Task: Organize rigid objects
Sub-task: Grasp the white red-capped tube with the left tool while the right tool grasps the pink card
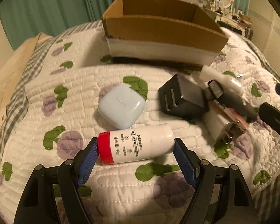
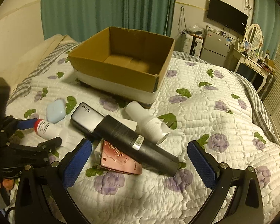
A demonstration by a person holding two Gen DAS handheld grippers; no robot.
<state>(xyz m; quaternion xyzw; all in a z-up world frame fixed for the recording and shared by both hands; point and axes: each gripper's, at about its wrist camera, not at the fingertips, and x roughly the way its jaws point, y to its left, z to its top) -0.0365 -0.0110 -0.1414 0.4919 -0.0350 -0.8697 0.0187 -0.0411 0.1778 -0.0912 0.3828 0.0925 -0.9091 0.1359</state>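
A black cylinder (image 2: 140, 143) lay across a pink case (image 2: 121, 160), hiding its upper edge, and covered one end of a black charger (image 2: 87, 118). In the left wrist view, motion blur smeared the pile's right side, where a white block (image 1: 217, 125) could not be identified.

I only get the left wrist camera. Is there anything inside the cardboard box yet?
Observer: No. The right wrist view looks down into the cardboard box, and its floor is bare.
Operator: What's the long black thing next to the charger?
Observer: It's a black tube, and it lies across a flat pink thing that you can hardly see.
Operator: Is the other gripper holding something?
Observer: No. The right gripper has its jaws wide open, and the tube lies on the quilt between them, ungripped.
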